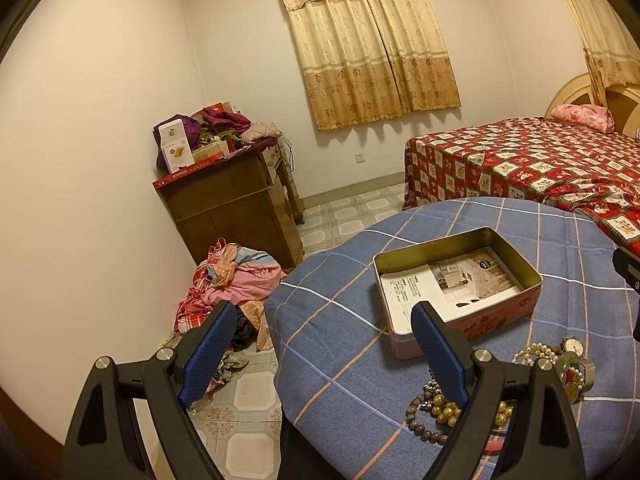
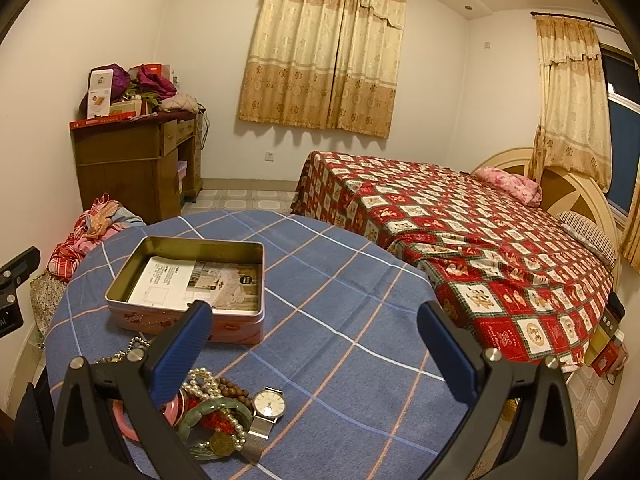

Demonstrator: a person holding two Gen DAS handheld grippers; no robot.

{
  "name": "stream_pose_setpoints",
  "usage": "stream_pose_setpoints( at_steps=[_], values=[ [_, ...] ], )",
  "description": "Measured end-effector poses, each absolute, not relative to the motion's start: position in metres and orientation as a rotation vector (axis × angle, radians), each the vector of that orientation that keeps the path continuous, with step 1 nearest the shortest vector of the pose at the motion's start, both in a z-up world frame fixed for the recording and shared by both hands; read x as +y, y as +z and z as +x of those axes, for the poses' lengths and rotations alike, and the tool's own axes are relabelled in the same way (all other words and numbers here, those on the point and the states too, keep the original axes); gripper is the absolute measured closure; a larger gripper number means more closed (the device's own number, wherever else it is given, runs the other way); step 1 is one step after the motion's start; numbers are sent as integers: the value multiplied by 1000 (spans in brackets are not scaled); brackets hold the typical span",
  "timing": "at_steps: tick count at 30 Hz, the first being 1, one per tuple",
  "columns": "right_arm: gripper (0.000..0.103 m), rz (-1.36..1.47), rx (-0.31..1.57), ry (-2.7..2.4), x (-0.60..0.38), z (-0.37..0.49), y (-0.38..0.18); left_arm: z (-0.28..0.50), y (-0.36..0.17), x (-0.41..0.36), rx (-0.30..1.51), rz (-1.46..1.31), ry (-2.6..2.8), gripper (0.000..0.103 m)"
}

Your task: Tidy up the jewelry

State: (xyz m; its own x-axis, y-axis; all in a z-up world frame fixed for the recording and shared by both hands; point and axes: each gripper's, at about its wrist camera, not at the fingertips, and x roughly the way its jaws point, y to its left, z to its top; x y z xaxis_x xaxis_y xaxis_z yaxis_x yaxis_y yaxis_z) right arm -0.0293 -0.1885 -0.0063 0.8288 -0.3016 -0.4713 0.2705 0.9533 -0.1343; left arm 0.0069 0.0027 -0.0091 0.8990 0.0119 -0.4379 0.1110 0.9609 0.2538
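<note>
An open pink tin box (image 1: 456, 280) (image 2: 188, 284) with a printed leaflet inside sits on a round table under a blue checked cloth (image 1: 340, 320) (image 2: 340, 320). A heap of jewelry (image 2: 216, 412) lies near the table's front edge: pearl strands, a green bangle, wooden beads and a silver watch (image 2: 266, 410). In the left wrist view I see gold and grey bead bracelets (image 1: 440, 408) and a small watch (image 1: 574, 346). My left gripper (image 1: 324, 348) hangs open over the table's left edge. My right gripper (image 2: 316, 344) is open above the cloth, its left finger over the heap.
A bed with a red patterned cover (image 2: 480, 248) stands to the right behind the table. A brown cabinet (image 1: 236, 208) piled with clothes and boxes is against the far left wall. A heap of clothes (image 1: 228, 284) lies on the tiled floor beside the table.
</note>
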Motion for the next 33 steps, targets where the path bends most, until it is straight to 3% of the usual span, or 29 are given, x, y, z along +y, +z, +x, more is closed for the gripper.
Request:
stream_pose_setpoints(
  at_steps=[13, 33],
  values=[
    [0, -52, 529, -298, -186, -26, -17, 19, -26, 1, 500, 296, -38, 14],
    [0, -45, 682, -278, -206, -19, -81, 8, -81, -29, 594, 335, -150, 14]
  ],
)
